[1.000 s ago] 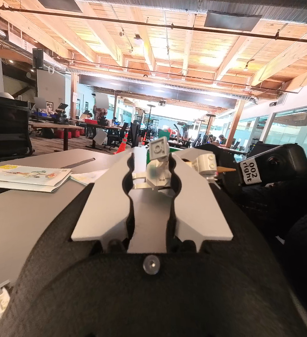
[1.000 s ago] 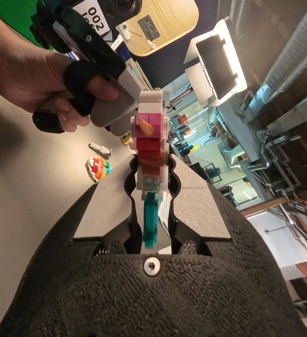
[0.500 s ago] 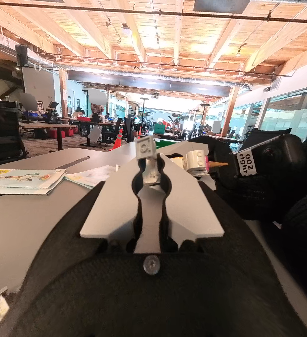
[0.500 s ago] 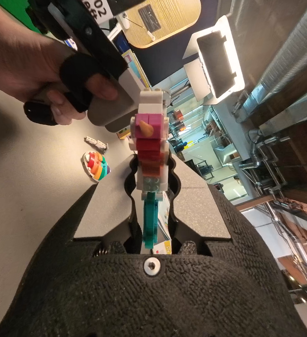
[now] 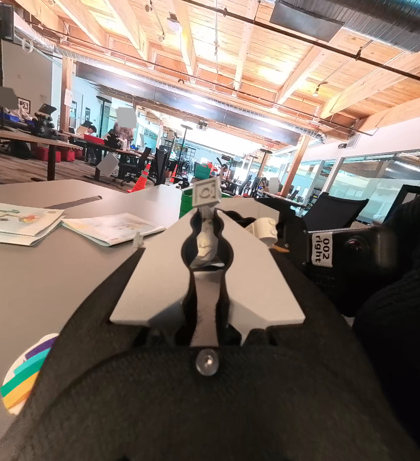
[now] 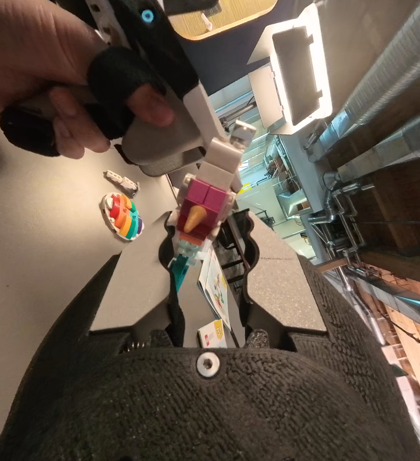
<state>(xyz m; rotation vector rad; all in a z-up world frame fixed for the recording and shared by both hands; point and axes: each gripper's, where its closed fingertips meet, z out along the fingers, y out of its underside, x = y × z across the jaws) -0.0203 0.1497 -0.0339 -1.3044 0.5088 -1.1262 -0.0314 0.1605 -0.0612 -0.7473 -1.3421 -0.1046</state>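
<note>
Left gripper [image 5: 207, 212] fingers pinch the grey plate piece [image 5: 206, 193]; right gripper [image 6: 207, 219] fingers spread around the brick figure [image 6: 205, 199], which may drop toward 6 o'clock onto the desk [image 6: 29, 224]

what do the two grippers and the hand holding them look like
Both grippers are alike: the left gripper and right gripper each have two flat pale grey fingers with scalloped black-edged inner sides, on a black textured body with a silver screw. A white label marks the right one's black housing. The hand has black fabric loops round its fingers. No cables show.
</note>
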